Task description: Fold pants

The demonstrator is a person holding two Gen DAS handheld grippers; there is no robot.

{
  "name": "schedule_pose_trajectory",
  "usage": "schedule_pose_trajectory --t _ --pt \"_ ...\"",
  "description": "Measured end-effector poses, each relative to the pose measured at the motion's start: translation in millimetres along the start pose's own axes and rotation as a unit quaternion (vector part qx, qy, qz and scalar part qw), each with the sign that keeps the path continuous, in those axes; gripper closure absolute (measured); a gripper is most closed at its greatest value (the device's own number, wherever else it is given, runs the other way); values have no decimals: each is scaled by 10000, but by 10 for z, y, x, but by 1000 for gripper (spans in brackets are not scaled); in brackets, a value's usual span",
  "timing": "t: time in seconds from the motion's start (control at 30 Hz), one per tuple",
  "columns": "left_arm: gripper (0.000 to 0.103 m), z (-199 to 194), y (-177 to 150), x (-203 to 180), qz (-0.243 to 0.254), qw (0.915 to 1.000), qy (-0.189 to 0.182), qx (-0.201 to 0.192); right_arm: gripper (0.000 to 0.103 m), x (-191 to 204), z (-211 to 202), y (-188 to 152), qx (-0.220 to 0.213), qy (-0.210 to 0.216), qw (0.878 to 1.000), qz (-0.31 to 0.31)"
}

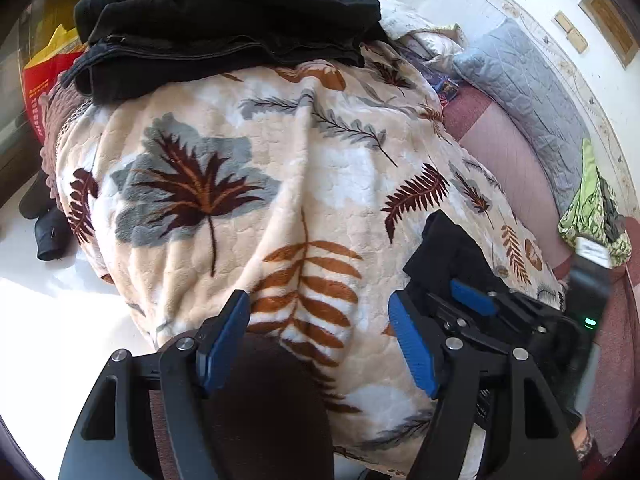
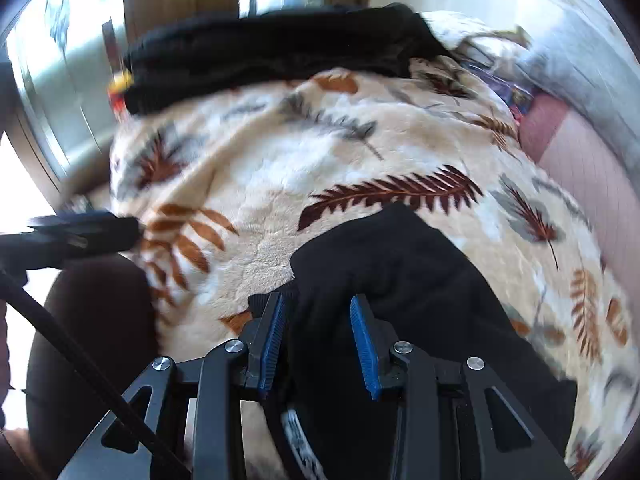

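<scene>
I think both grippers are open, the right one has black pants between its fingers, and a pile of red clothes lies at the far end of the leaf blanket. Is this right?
Not quite: the pile at the far end of the blanket is black, not red, as the left wrist view shows. The rest holds: the left gripper is open over the blanket, and the right gripper is open with black pants between its fingers.
</scene>
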State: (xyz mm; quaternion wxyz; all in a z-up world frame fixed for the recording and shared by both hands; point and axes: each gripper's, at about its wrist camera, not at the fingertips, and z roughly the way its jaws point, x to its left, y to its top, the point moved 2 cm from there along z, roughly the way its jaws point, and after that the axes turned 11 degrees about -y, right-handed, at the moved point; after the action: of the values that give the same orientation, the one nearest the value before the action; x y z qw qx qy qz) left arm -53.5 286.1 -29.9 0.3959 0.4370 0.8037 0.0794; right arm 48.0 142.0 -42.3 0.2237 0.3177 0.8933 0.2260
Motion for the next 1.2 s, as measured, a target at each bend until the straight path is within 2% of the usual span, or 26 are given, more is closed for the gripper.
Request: schedule_pose_trajectory --t 0.03,0.07,0.1,0.13,0.3,0.4,0.5,0.6,0.63,0.73,0.77,0.87,0.93,1.0,1.1,1.2 --pt "32 -22 0 30 -28 10000 -23 -19 79 25 97 -1 138 -71 9999 -23" --pt "32 -50 2 68 -62 10000 -51 -50 85 -3 117 -23 217 -21 9997 93" --pt "32 -79 10 113 -98 9999 -76 -92 86 -70 121 -24 258 146 9990 342" --pt "32 -98 16 143 -121 9998 -90 -121 94 -145 99 -30 293 300 9976 558" --pt "32 -153 73 240 -244 9992 -210 -237 94 -353 -118 45 301 1041 9833 1465" --pt "32 -144 75 260 -268 9991 -226 -223 94 -295 -164 54 373 1398 9764 1606" --pt "32 -150 65 279 -295 9992 -218 -180 94 -139 -81 -12 562 1504 9746 1563" --pt "32 -164 58 291 -306 9992 -175 -185 89 -18 43 -110 782 1613 9716 1544" --pt "32 -176 61 297 -312 9992 -160 -197 84 -3 44 -130 773 1688 9696 1595" --pt "32 -212 75 293 -330 9991 -125 -249 56 -20 3 -144 761 2111 9576 1808" --pt "32 -220 79 288 -319 9991 -115 -261 53 -30 -37 -147 729 2213 9545 1861" --pt "32 -232 77 240 -250 9993 -84 -268 53 -93 -225 -141 438 2220 9557 1881" --pt "32 -226 73 201 -203 9994 -77 -254 53 -181 -340 -151 231 2310 9516 2015" --pt "32 -215 65 158 -164 9996 -79 -224 53 -334 -399 -212 139 2193 9485 2279" --pt "32 -207 51 99 -86 9997 -88 -189 53 -561 -290 -420 301 1942 9438 2659" --pt "32 -205 31 52 -8 9998 -55 -167 52 -782 -128 -846 711 1922 9253 3191"
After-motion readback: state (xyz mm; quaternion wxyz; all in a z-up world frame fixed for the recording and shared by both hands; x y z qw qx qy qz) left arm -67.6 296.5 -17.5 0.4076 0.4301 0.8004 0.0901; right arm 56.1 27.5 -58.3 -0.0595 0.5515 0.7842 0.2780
